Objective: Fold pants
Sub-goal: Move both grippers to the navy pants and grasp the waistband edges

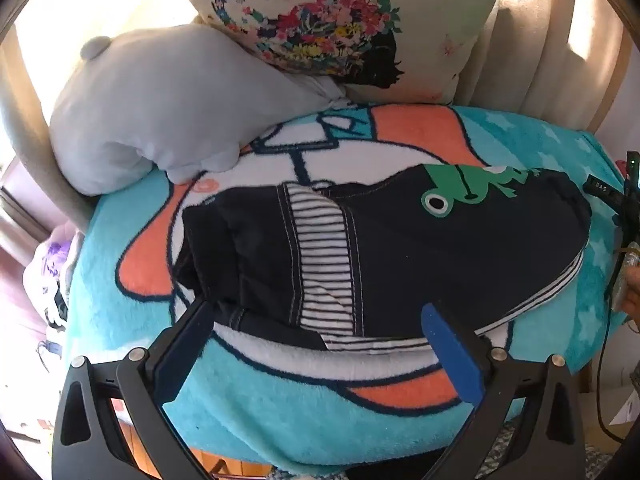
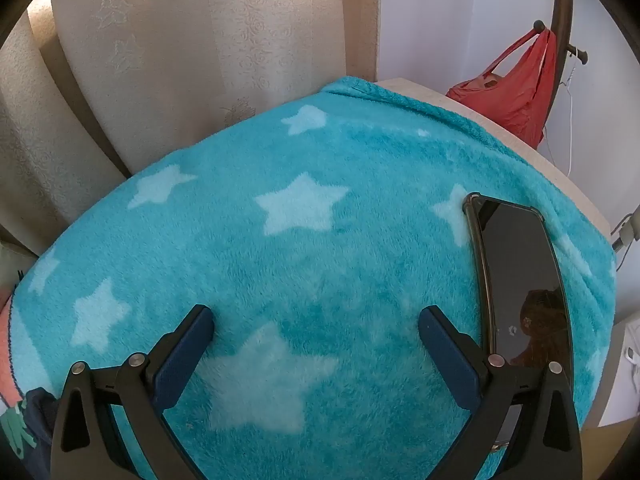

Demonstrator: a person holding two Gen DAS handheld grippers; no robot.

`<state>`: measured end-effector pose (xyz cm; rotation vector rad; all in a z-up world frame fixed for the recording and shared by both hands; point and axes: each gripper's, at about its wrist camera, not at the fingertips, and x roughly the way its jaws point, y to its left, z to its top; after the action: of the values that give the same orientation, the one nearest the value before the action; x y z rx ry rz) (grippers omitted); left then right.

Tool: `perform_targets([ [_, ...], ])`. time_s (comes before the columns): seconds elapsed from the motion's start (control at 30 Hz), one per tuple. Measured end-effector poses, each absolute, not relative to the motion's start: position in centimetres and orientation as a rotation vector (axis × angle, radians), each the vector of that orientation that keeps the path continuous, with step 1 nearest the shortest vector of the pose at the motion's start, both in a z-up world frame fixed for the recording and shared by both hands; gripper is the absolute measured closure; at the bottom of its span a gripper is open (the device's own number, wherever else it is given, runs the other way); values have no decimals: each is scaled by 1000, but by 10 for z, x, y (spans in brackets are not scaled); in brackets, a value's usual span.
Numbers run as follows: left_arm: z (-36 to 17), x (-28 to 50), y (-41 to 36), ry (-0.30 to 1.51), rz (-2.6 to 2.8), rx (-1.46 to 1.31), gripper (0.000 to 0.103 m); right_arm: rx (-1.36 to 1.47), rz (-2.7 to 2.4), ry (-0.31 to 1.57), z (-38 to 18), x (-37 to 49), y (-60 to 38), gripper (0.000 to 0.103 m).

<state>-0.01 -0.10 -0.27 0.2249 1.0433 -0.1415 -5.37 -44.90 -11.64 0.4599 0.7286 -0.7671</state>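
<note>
Small navy pants (image 1: 420, 248) with a striped lining and a green frog patch lie folded on the turquoise fleece blanket (image 1: 280, 412). My left gripper (image 1: 316, 312) is open, its fingers either side of the pants' near edge, holding nothing. In the right wrist view my right gripper (image 2: 316, 316) is open and empty over the star-patterned blanket (image 2: 300, 260). A corner of the pants (image 2: 24, 428) shows at the lower left edge there.
A grey plush toy (image 1: 160, 108) and a floral pillow (image 1: 340, 28) lie behind the pants. A black phone (image 2: 520, 276) lies on the blanket right of my right gripper. Curtains (image 2: 160, 60) hang behind, and a red bag (image 2: 516, 92) hangs on a stand at the far right.
</note>
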Motion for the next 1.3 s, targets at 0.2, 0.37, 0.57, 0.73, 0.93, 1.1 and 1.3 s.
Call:
perform_targets([
  [0.2, -16, -10, 11, 1085, -184, 136, 5, 458, -773, 735, -116, -51, -448, 0],
  [0.37, -12, 2, 41, 1148, -108, 18, 25, 484, -694, 766, -115, -57, -453, 0],
  [0.57, 5, 14, 97, 1118, 32, -63, 25, 416, -595, 875, -115, -56, -449, 0],
  [0.73, 8, 27, 126, 1116, 67, -166, 34, 425, -579, 946, -115, -50, -453, 0],
  [0.93, 6, 44, 133, 1122, 67, -267, 36, 467, -550, 928, -100, -64, -454, 18],
  [1.1, -21, 51, 125, 1184, 62, -295, 36, 615, -287, 806, -70, -99, -420, 18],
  [1.3, -61, 54, 115, 1288, 53, -392, 39, 703, 60, 878, -81, -103, -350, 29],
])
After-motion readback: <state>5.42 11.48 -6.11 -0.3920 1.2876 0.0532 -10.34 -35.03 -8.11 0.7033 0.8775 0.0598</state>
